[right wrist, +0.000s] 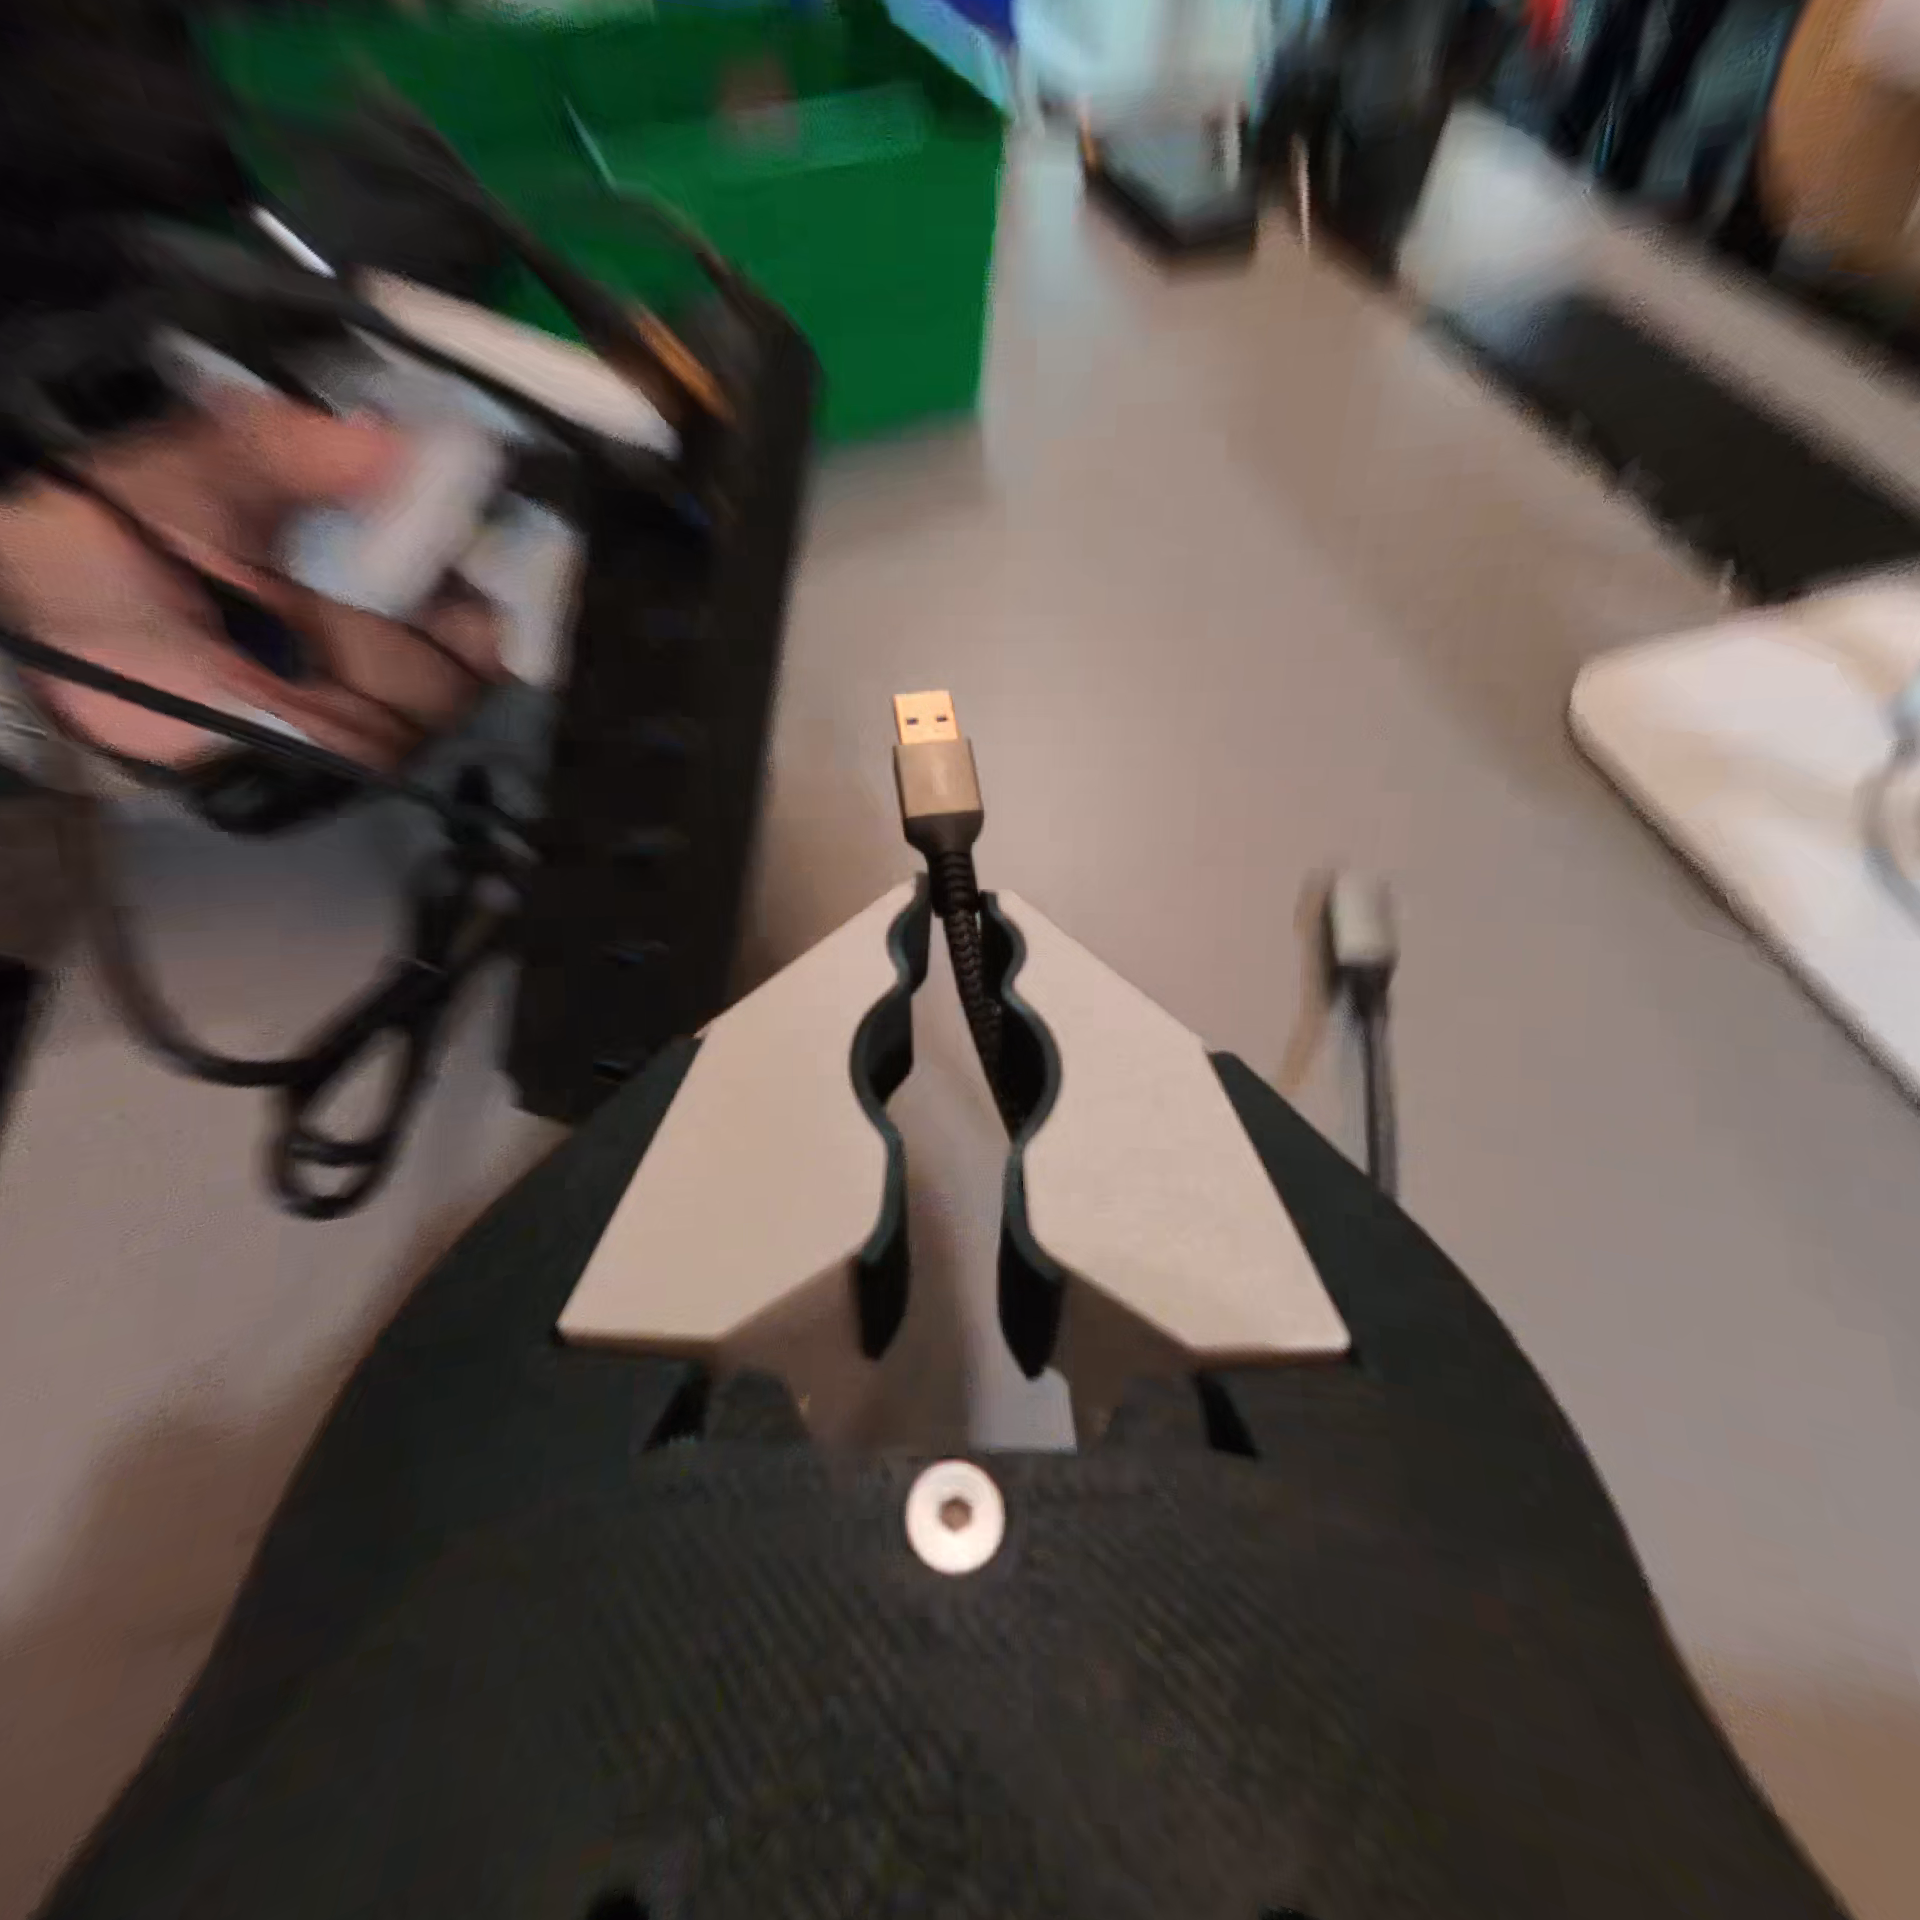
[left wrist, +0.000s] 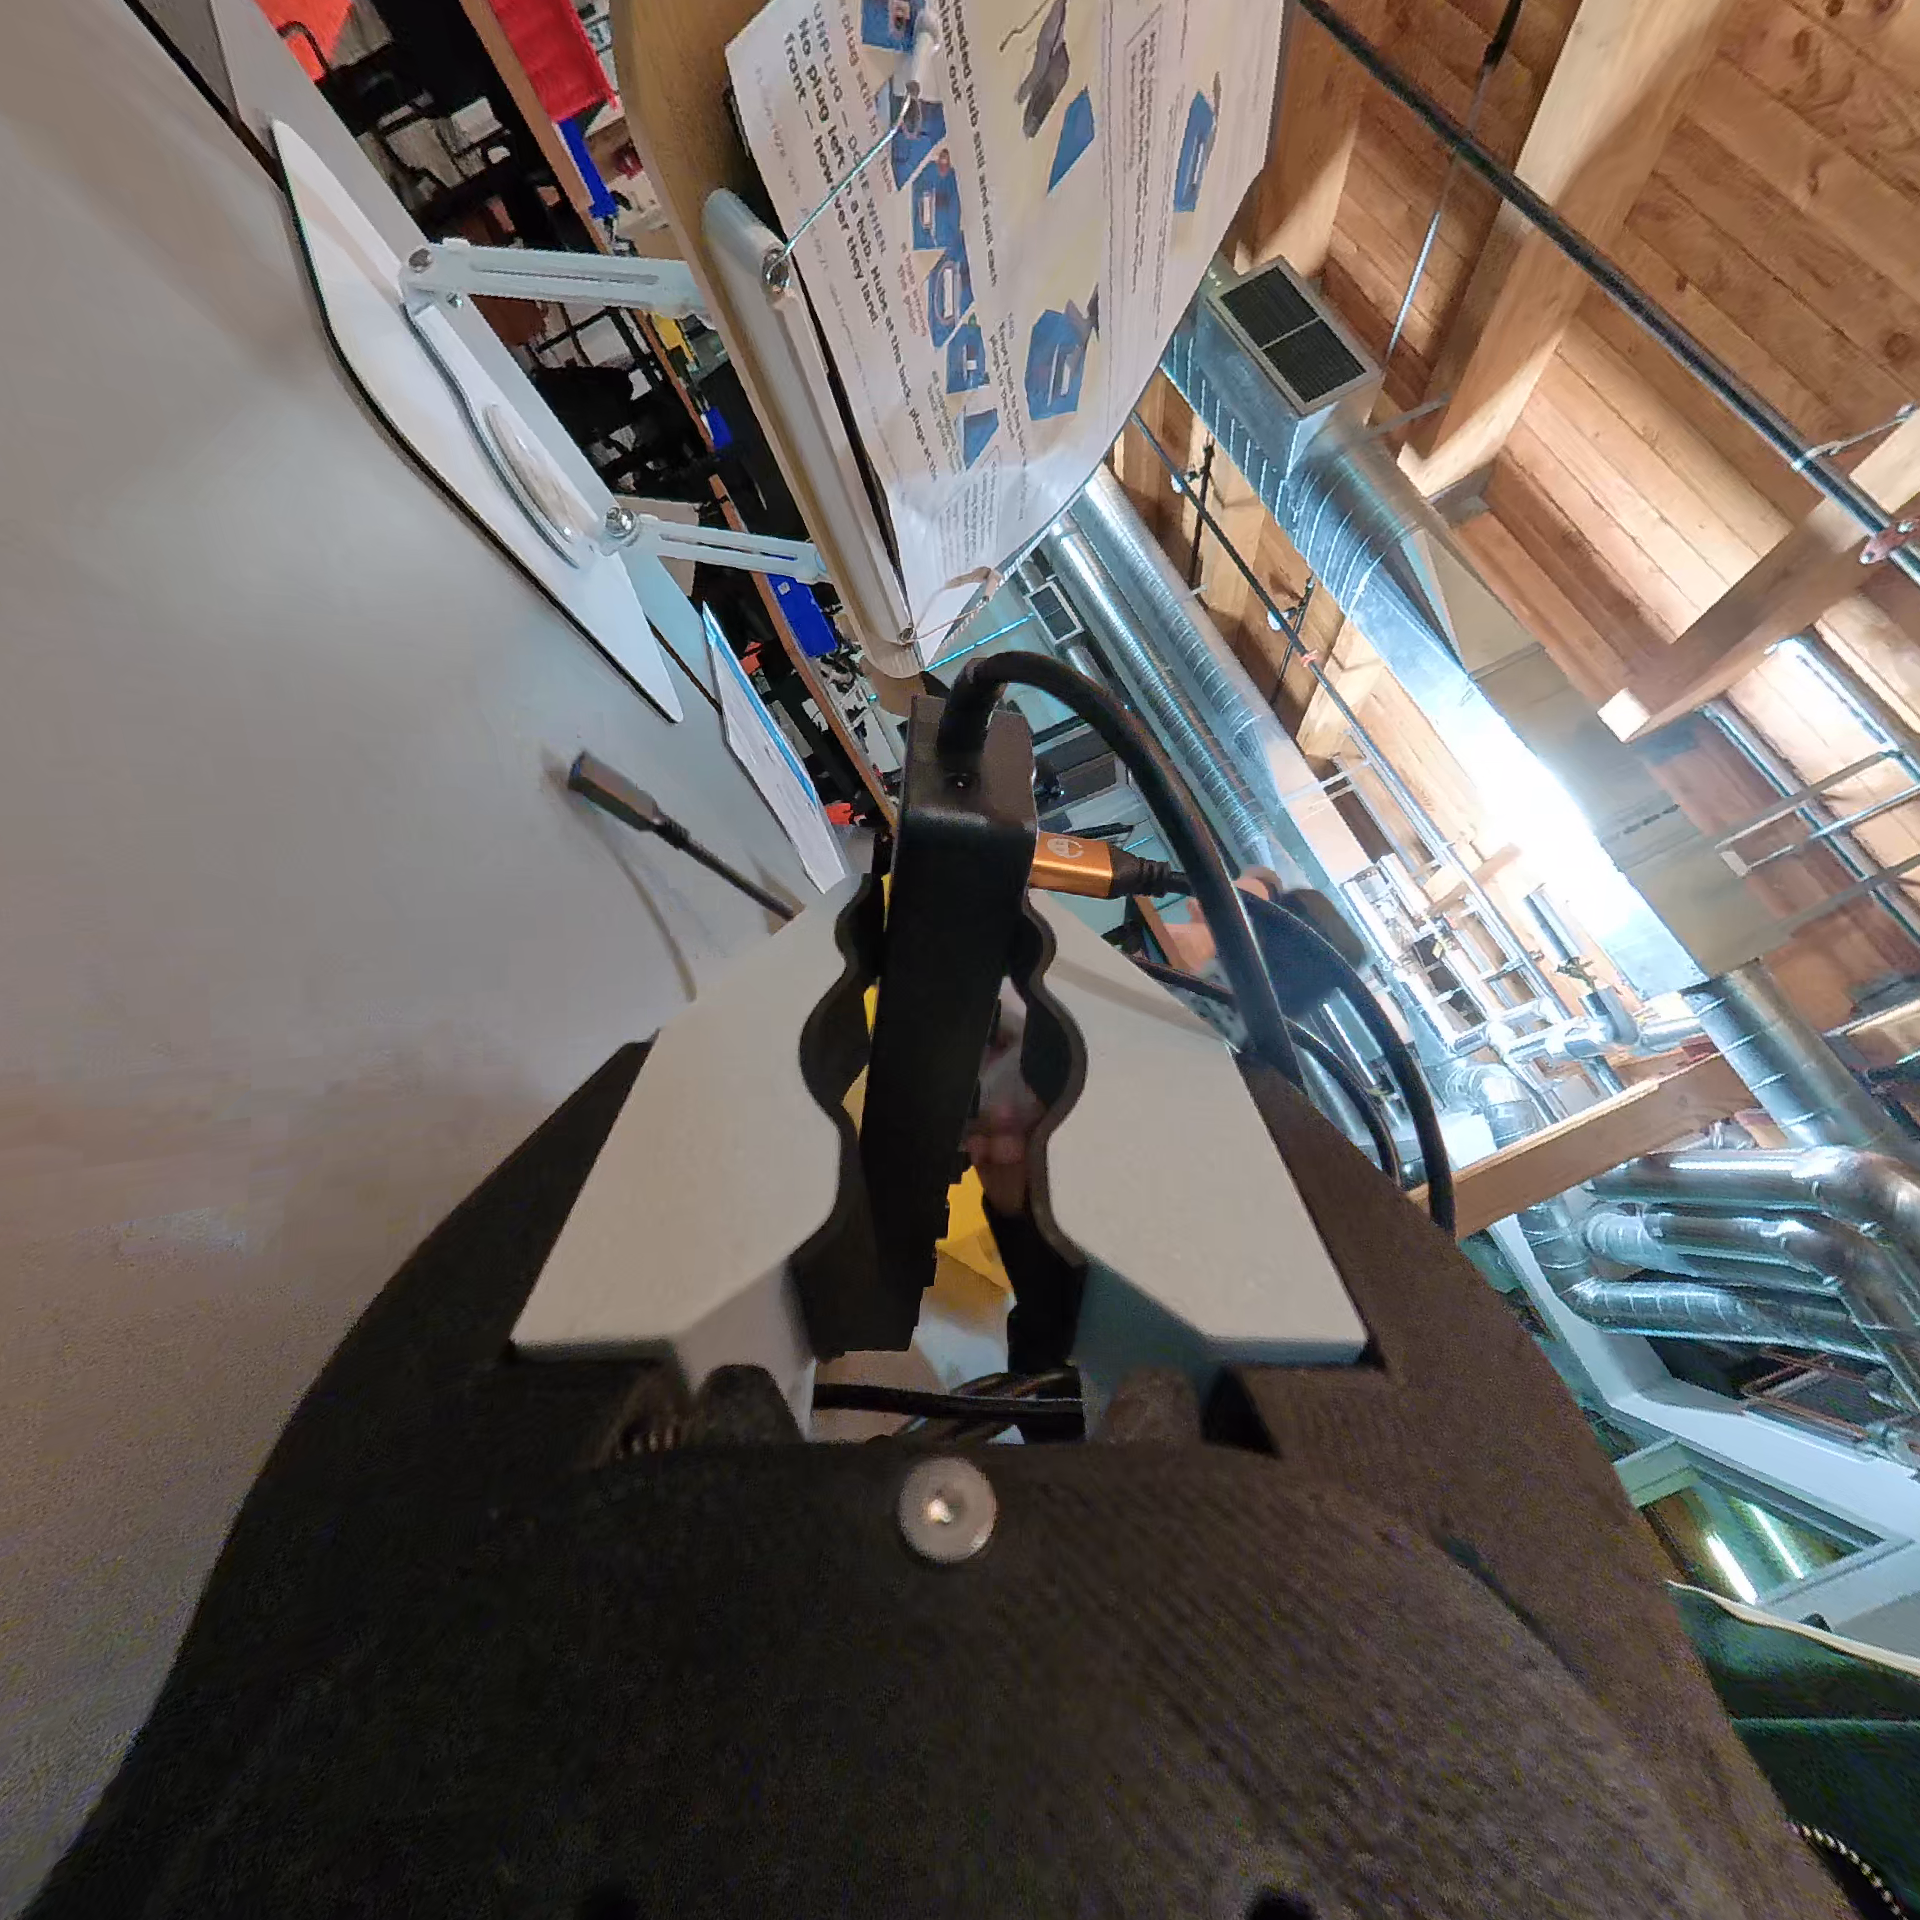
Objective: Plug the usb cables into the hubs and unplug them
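Observation:
My left gripper (left wrist: 943,940) is shut on a black USB hub (left wrist: 940,987) and holds it on edge above the grey table. An orange-shelled plug (left wrist: 1081,864) sits in the hub's side, and a thick black cable (left wrist: 1122,727) leaves its far end. My right gripper (right wrist: 954,914) is shut on a braided cable just behind its grey USB plug (right wrist: 935,764), whose metal tip points forward. In the right wrist view the hub (right wrist: 665,727) stands upright to the left, blurred, apart from the plug. Another grey plug (left wrist: 613,790) lies on the table; it also shows in the right wrist view (right wrist: 1356,925).
A white stand base (left wrist: 468,436) with two arms holds a board and a printed instruction sheet (left wrist: 997,239) at the table's far side. A hand (right wrist: 239,582) and looped black cables (right wrist: 343,1060) are left of the hub. A green bin (right wrist: 831,239) stands behind.

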{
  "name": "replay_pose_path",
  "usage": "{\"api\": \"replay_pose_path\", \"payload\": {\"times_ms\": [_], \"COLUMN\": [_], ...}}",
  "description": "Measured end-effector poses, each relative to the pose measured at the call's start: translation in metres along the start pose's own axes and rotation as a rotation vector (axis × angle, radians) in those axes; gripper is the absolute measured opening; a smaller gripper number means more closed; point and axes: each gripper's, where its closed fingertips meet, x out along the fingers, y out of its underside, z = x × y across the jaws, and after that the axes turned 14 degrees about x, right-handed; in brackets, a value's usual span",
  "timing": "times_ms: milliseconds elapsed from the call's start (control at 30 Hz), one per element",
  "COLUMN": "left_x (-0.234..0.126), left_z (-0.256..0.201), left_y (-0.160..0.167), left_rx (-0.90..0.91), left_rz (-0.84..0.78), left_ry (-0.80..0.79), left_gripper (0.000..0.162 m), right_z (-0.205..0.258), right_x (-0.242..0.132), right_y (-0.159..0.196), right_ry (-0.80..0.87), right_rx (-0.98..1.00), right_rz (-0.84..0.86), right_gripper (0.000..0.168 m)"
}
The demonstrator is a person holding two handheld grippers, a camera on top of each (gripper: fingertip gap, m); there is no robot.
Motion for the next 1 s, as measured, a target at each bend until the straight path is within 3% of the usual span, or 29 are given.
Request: {"api": "replay_pose_path", "payload": {"times_ms": [33,200,467,767,1000], "left_x": [0.0,0.003,0.007,0.01,0.011], "left_z": [-0.001,-0.006,-0.017,-0.019,-0.027], "left_y": [0.0,0.002,0.011,0.015,0.013], "left_rx": [-0.003,-0.002,0.045,0.07,0.319], "left_rz": [0.0,0.002,0.03,0.042,0.043], "left_ry": [0.005,0.033,0.066,0.064,-0.017], "left_gripper": [0.022,0.022,0.021,0.021,0.022], "right_z": [0.015,0.067,0.103,0.081,0.054], "right_x": [-0.012,-0.053,-0.084,-0.059,-0.035], "right_y": [-0.017,-0.045,-0.051,-0.02,0.007], "right_ry": [-0.046,-0.115,-0.209,-0.085,0.14], "right_rx": [-0.049,-0.232,-0.177,-0.105,-0.101], "right_rz": [-0.088,-0.25,-0.346,-0.222,-0.017], "right_gripper": [0.007,0.007,0.007,0.008,0.007]}}
